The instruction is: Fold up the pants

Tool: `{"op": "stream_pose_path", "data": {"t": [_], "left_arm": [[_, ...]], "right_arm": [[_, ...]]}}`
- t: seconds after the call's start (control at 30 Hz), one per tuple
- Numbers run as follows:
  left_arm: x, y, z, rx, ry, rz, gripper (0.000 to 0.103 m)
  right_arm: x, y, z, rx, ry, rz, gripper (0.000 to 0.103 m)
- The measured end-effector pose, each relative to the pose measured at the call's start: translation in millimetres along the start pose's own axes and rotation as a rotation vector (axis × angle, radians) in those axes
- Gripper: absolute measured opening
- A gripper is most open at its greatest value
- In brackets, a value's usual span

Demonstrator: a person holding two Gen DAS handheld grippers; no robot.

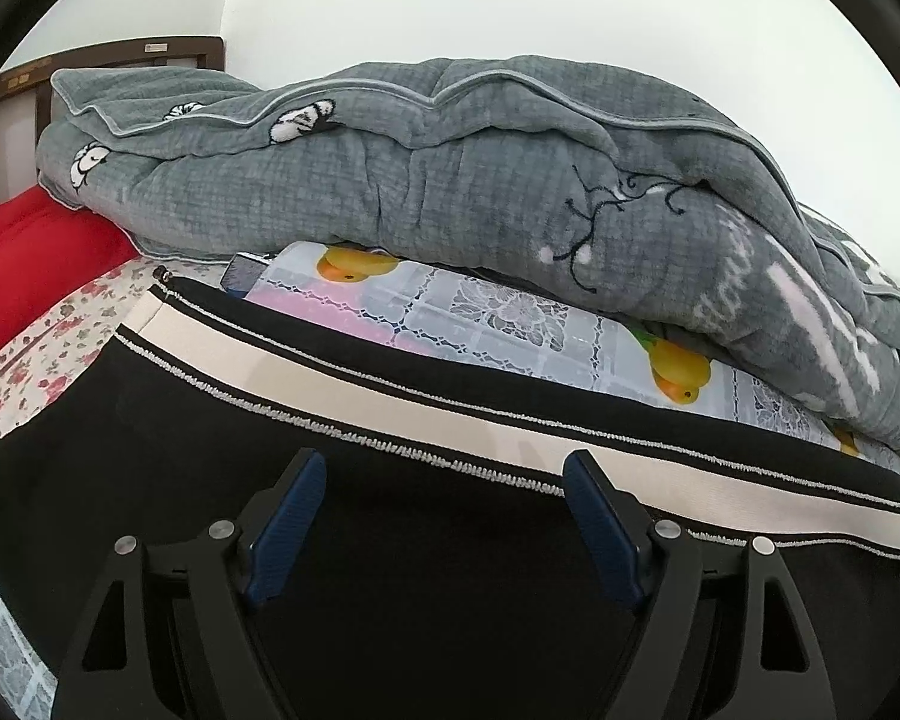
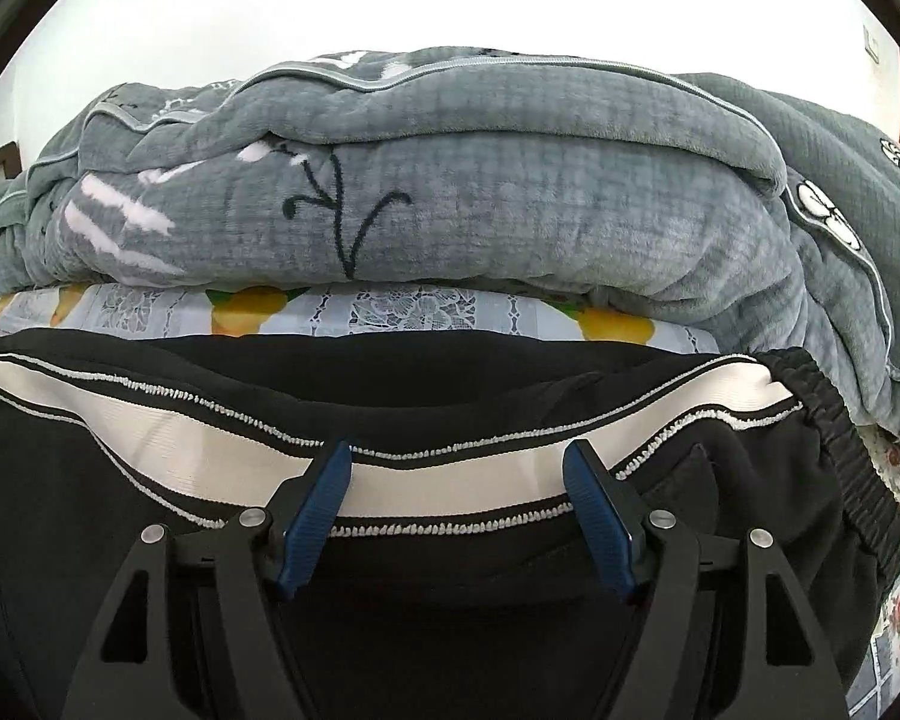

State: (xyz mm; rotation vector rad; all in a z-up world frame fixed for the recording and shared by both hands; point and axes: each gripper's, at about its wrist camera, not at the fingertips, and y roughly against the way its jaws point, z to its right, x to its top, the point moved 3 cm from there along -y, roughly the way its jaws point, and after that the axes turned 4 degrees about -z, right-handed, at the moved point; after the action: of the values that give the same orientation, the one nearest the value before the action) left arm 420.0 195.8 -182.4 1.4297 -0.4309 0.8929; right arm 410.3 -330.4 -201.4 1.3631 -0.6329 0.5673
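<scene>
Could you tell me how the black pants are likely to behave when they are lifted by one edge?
The black pants will probably drape limply, since the cloth already sags and creases. Their gathered elastic waistband may stretch if pulled. The white side stripe looks smoother, perhaps slightly slippery.

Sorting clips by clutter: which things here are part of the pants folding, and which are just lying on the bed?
Part of the job:
- black pants with white side stripe
- left gripper, open
- right gripper, open

Just lying about:
- grey quilt
- lemon-print sheet
- floral sheet
- red pillow
</scene>
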Motion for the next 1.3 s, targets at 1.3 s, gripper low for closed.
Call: {"op": "stream_pose_path", "data": {"t": [1.3], "left_arm": [[-95.3,64.3,-96.5,-0.219,0.281,-0.245,0.08]], "right_arm": [[-106.7,70.2,73.2,0.109,-0.303,-0.245,0.075]]}}
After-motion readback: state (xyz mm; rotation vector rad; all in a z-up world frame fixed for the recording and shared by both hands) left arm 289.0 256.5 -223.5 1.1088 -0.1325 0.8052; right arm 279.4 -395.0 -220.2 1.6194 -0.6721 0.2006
